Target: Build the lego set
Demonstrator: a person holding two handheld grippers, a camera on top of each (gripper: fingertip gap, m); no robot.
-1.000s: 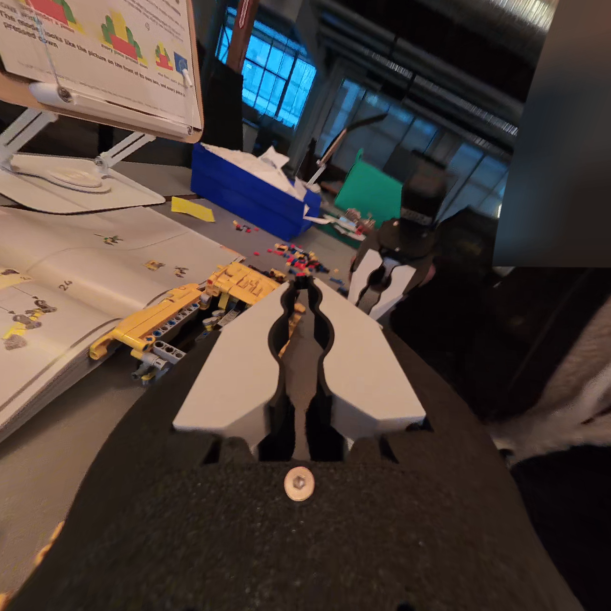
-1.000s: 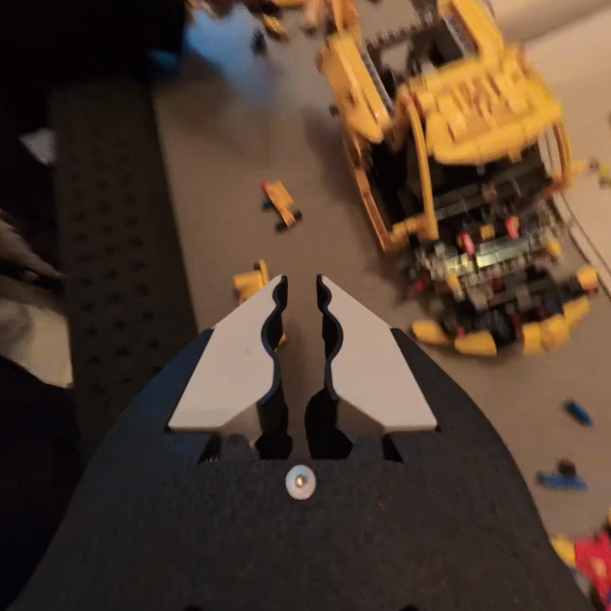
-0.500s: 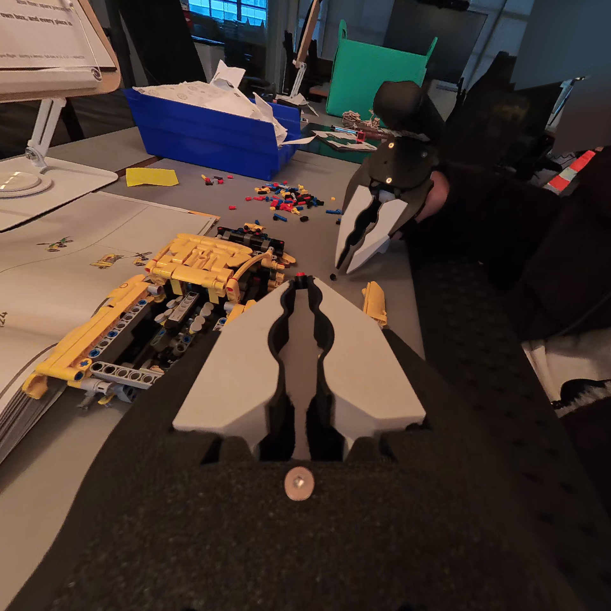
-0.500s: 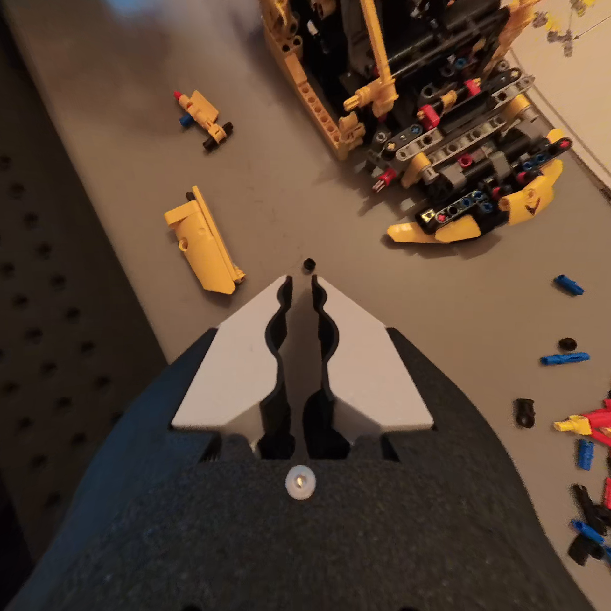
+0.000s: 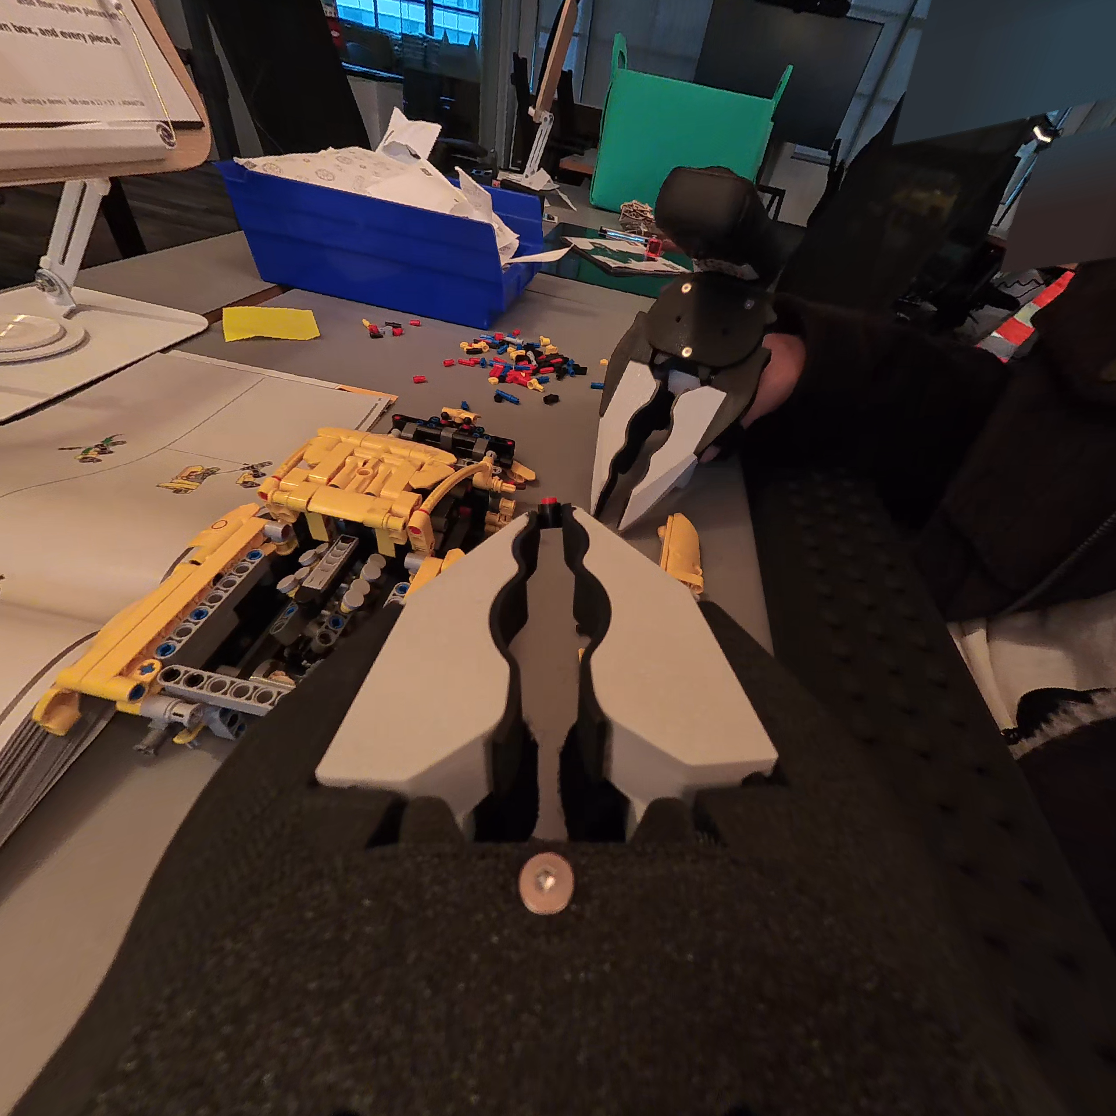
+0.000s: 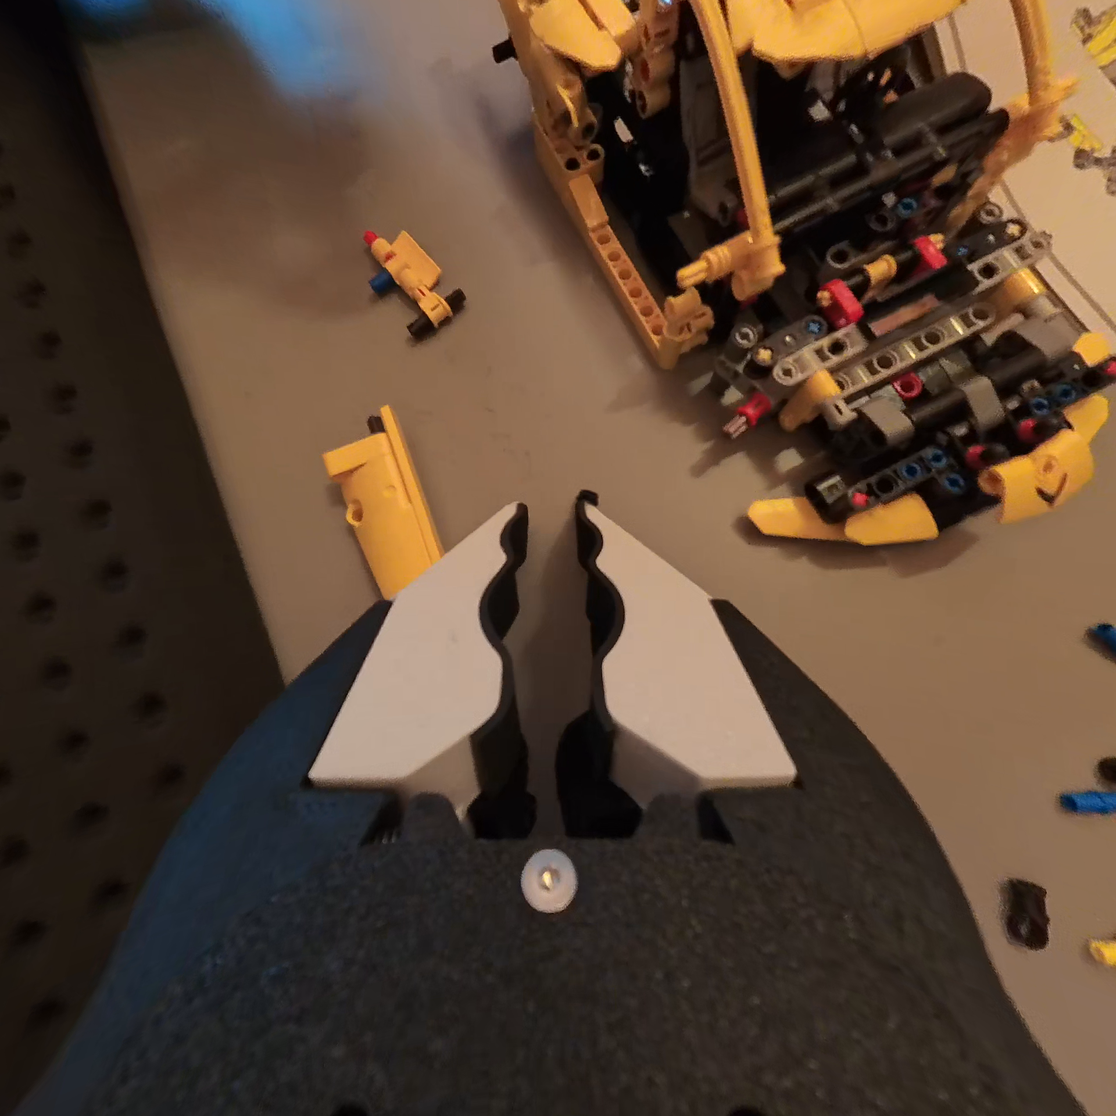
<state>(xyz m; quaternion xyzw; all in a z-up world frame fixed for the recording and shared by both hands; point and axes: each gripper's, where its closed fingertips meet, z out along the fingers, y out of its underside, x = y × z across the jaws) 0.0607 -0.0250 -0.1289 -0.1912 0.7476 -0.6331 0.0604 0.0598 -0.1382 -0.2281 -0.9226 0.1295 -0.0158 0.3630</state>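
A grey bench (image 5: 640, 314) carries everything; along its right edge runs a dark perforated mat (image 5: 857, 604). Near the far edge sits a blue bin (image 5: 374, 247) stuffed with crumpled white paper, and a yellow slip (image 5: 270, 323) lies just before it. At the far left corner a white stand (image 5: 66, 241) holds a board with printed sheets. Beyond the bench stands a green folded container (image 5: 682, 151). Blue-lit gridded windows (image 5: 410, 18) show at the back of the dim room.

Workshop: industrial windows (image 5: 416, 24), blue parts bin (image 5: 374, 241) (paper-stuffed), perforated bench.
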